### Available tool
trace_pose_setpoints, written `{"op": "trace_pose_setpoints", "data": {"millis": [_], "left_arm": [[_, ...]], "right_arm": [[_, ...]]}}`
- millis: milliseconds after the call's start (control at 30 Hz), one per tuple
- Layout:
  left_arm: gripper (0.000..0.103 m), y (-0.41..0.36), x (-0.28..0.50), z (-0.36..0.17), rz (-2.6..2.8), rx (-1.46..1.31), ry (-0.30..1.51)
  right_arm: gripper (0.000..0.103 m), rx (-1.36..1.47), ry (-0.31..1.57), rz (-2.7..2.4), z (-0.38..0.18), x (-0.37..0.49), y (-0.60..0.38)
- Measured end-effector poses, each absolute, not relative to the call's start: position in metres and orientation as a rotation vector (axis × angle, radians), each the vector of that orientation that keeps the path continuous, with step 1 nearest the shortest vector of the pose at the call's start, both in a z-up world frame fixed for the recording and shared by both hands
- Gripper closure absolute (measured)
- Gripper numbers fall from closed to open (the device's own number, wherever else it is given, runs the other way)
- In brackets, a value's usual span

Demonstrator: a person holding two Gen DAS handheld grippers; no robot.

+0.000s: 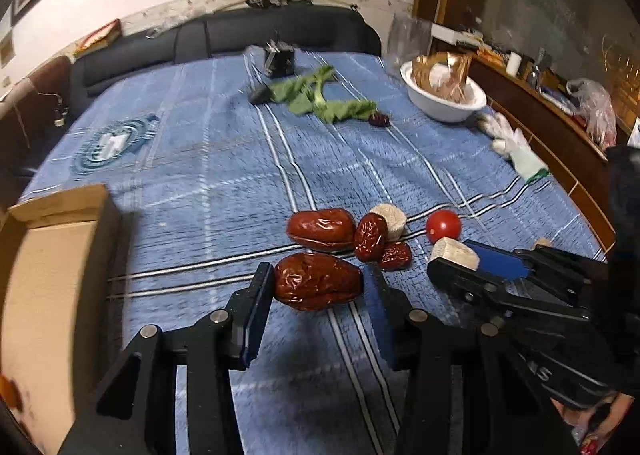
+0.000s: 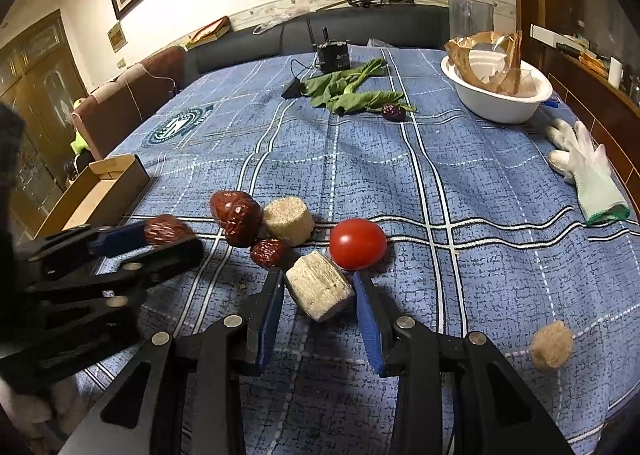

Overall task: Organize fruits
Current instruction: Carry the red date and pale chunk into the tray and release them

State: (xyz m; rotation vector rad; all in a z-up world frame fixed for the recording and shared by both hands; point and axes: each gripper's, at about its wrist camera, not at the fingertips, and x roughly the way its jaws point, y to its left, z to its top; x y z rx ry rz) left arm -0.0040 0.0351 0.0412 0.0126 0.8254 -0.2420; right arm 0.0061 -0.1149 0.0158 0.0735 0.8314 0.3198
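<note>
My left gripper (image 1: 319, 282) is shut on a large wrinkled red date (image 1: 318, 281), held a little above the blue cloth; it also shows in the right wrist view as the left gripper (image 2: 168, 235). Behind it lie three more dates (image 1: 322, 230), a pale cylinder piece (image 1: 390, 217) and a red tomato (image 1: 443, 225). My right gripper (image 2: 319, 287) is shut on a pale beige block (image 2: 319, 291), just in front of the tomato (image 2: 358, 243). Another date (image 2: 394, 112) rests far off beside the greens.
An open cardboard box (image 1: 44, 275) stands at the left table edge. Green leaves (image 2: 352, 93), a black device (image 2: 334, 53), a white bowl (image 2: 500, 95) with crumpled wrapping and white gloves (image 2: 584, 167) sit farther back and right. A beige ball (image 2: 551, 343) lies near right.
</note>
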Motion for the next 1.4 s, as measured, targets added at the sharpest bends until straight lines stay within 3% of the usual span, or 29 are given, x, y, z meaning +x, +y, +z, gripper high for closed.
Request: {"op": "trace_pose_setpoints", "data": {"millis": [367, 667, 1000, 1400], "left_arm": [[0.058, 0.166, -0.064, 0.081, 0.043, -0.109, 0.788], [0.058, 0.283, -0.094, 0.067, 0.255, -0.266, 0.831], [0.058, 0.302, -0.056, 0.047, 0.250, -0.198, 0.934], [0.058, 0.305, -0.045, 0.033, 0.230, -0.228, 0.967]], "right_arm": [[0.064, 0.049, 0.775, 0.466, 0.065, -0.036, -0.062], [0.063, -0.021, 0.801, 0.716, 0.078, -0.054, 0.054], [0.063, -0.154, 0.866, 0.828, 0.050, -0.053, 0.152], [0.062, -0.237, 0.896, 0.847, 0.026, -0.054, 0.182]]}}
